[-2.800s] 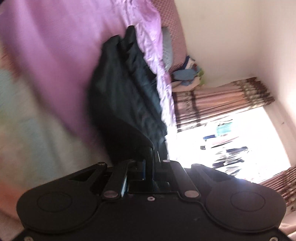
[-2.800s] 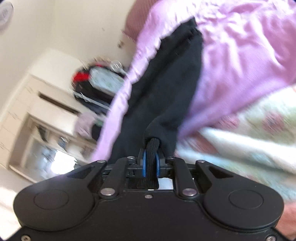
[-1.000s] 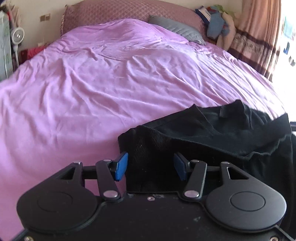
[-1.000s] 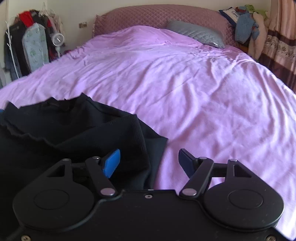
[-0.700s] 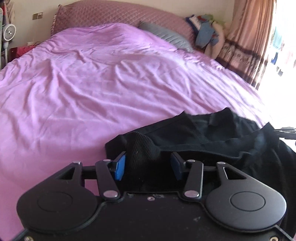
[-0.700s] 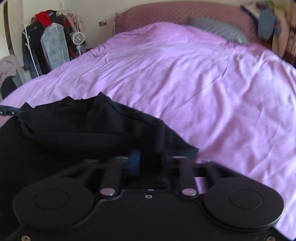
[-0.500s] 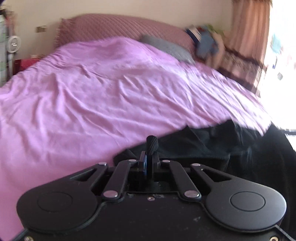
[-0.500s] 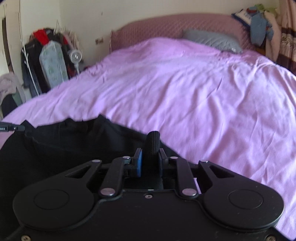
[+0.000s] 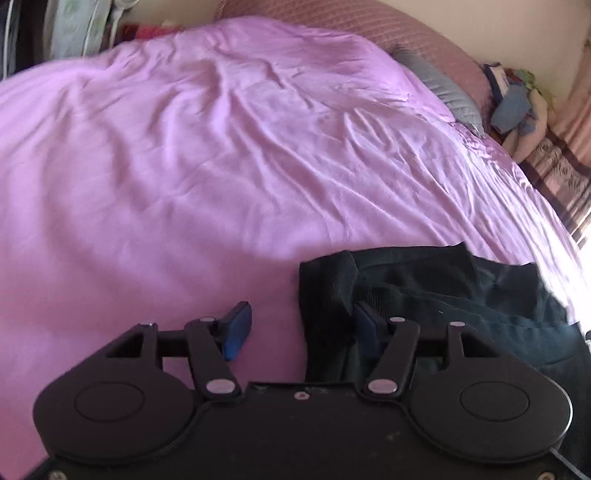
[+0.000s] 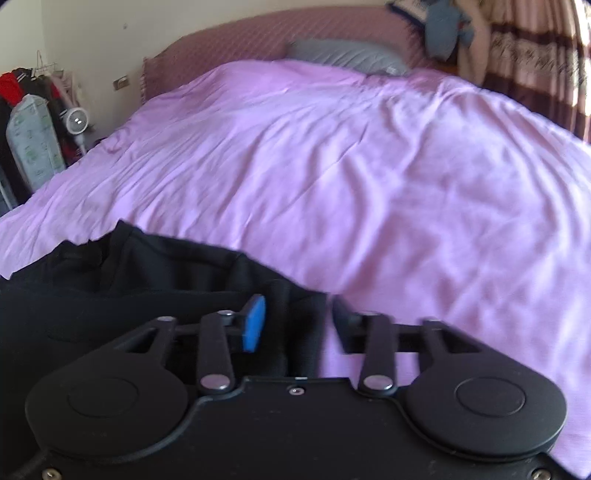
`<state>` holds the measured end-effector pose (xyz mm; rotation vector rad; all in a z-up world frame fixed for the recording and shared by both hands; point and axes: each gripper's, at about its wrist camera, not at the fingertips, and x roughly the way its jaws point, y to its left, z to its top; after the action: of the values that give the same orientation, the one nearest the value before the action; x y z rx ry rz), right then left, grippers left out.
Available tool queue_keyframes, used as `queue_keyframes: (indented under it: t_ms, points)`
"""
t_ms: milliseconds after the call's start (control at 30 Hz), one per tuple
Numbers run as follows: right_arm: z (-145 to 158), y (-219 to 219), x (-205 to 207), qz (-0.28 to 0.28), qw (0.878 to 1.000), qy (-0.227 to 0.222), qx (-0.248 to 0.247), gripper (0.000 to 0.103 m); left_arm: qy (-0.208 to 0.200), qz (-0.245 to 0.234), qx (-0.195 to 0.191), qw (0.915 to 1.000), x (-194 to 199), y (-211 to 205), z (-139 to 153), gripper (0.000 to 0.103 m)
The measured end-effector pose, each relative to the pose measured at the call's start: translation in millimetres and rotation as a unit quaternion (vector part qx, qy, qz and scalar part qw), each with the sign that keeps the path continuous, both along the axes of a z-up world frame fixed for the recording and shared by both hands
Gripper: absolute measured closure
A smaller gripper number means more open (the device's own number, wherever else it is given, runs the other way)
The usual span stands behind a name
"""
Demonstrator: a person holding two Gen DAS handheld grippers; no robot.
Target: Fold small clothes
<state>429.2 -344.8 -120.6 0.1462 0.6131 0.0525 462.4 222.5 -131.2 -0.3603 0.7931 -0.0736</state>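
Bed (image 9: 221,166) covered in a wrinkled purple sheet (image 10: 369,184), quilted mauve headboard (image 10: 332,29) at the far end, grey pillow (image 10: 343,55) against it. Cream wall behind. Black garment (image 9: 424,291) lies crumpled on the near edge of the sheet.

Left tool (image 9: 301,325): jaws opening, wide apart. The garment's ribbed left edge sits between them, against the right finger; the left blue pad (image 9: 236,328) is over bare sheet, clear of the cloth. Not gripping.

Right tool (image 10: 295,321): jaws opening, about half apart. The garment's right edge lies in the gap; whether the blue pad (image 10: 254,325) touches the fabric cannot be told, and the picture is blurred there. The other finger is over the sheet.

Only the right view shows a clothes rack (image 10: 26,110) with hanging clothes and a small white fan (image 10: 75,122) beside the bed. Left view shows only a sliver of hanging clothes at its top-left corner. Both views show a heap of clothes (image 9: 517,107) by the headboard and a striped curtain (image 10: 535,55); bright window glare at the left view's right edge. Each tool's black body blocks the near part of the garment.
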Motion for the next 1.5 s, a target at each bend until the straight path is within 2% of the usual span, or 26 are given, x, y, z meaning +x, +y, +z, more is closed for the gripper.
queue_keyframes:
  t_ms: [67, 167, 200, 233, 300, 400, 433, 500, 533, 600, 700, 767, 833, 867, 1000, 1067, 1167, 1200, 1267, 1333, 1367, 1400, 1433, 1500]
  points:
    - [14, -12, -26, -0.007, 0.999, -0.012, 0.036, 0.059, 0.012, 0.017, -0.002, 0.9998, -20, 4, 14, 0.039]
    - [32, -25, -84, -0.009, 0.994, -0.016, 0.109, 0.055, 0.056, 0.06, 0.044, 0.9956, -59, 0, 34, 0.039]
    - [35, -27, -104, -0.008, 0.991, -0.012, 0.136, 0.054, 0.065, 0.057, 0.054, 0.9948, -75, -2, 41, 0.039]
    - [35, -29, -126, -0.009, 0.986, -0.005, 0.166, 0.053, 0.055, 0.04, 0.056, 0.9961, -95, -4, 46, 0.038]
    - [34, -29, -165, -0.02, 0.977, 0.015, 0.212, 0.052, 0.029, 0.025, 0.049, 0.9981, -136, -11, 53, 0.038]
    - [24, -20, -211, -0.038, 0.962, 0.05, 0.266, 0.049, 0.055, -0.012, -0.008, 0.9984, -185, -18, 52, 0.038]
    - [20, -17, -220, -0.049, 0.955, 0.064, 0.285, 0.048, 0.062, -0.019, -0.033, 0.9973, -199, -21, 49, 0.038]
    - [6, -16, -231, -0.078, 0.933, 0.095, 0.339, 0.048, 0.072, -0.021, -0.074, 0.9945, -225, -24, 43, 0.038]
    - [-1, -16, -235, -0.095, 0.919, 0.102, 0.369, 0.048, 0.071, -0.019, -0.097, 0.9926, -236, -25, 39, 0.038]
    - [-10, -15, -240, -0.124, 0.903, 0.099, 0.4, 0.048, 0.071, -0.017, -0.136, 0.988, -252, -27, 30, 0.038]
    - [-20, -14, -238, -0.17, 0.886, 0.091, 0.422, 0.048, 0.086, 0.014, -0.174, 0.9809, -261, -22, 15, 0.038]
    - [-30, -16, -231, -0.203, 0.863, 0.104, 0.451, 0.046, 0.089, 0.04, -0.202, 0.9746, -266, -19, 5, 0.038]
    - [-44, -17, -226, -0.235, 0.832, 0.124, 0.486, 0.046, 0.091, 0.062, -0.23, 0.9671, -264, -15, -6, 0.038]
    - [-49, -17, -223, -0.244, 0.822, 0.126, 0.499, 0.045, 0.087, 0.07, -0.239, 0.9646, -259, -11, -7, 0.038]
    - [-61, -16, -220, -0.27, 0.799, 0.098, 0.528, 0.042, 0.07, 0.112, -0.269, 0.954, -255, -2, -13, 0.038]
    - [-62, -16, -219, -0.273, 0.797, 0.088, 0.532, 0.042, 0.059, 0.132, -0.279, 0.9493, -250, 2, -14, 0.038]
    - [-59, -14, -215, -0.266, 0.808, 0.082, 0.52, 0.043, 0.041, 0.154, -0.303, 0.9394, -245, 8, -20, 0.04]
    - [-58, -13, -213, -0.262, 0.813, 0.081, 0.513, 0.054, 0.033, 0.162, -0.315, 0.9347, -244, 9, -22, 0.042]
    - [-58, -13, -213, -0.256, 0.82, 0.074, 0.506, 0.063, 0.013, 0.173, -0.339, 0.9244, -247, 11, -26, 0.046]
    - [-57, -14, -213, -0.245, 0.825, 0.066, 0.505, 0.082, -0.006, 0.189, -0.363, 0.9126, -250, 12, -31, 0.048]
    - [-55, -14, -213, -0.24, 0.831, 0.062, 0.498, 0.091, -0.012, 0.191, -0.367, 0.9104, -252, 12, -31, 0.058]
    - [-51, -14, -214, -0.237, 0.836, 0.058, 0.491, 0.092, -0.019, 0.191, -0.368, 0.9098, -253, 13, -28, 0.094]
    - [-46, -14, -214, -0.229, 0.843, 0.054, 0.484, 0.092, -0.028, 0.188, -0.367, 0.9103, -254, 14, -24, 0.099]
    - [-33, -16, -218, -0.217, 0.849, 0.043, 0.48, 0.094, -0.054, 0.182, -0.367, 0.9106, -258, 18, -10, 0.1]
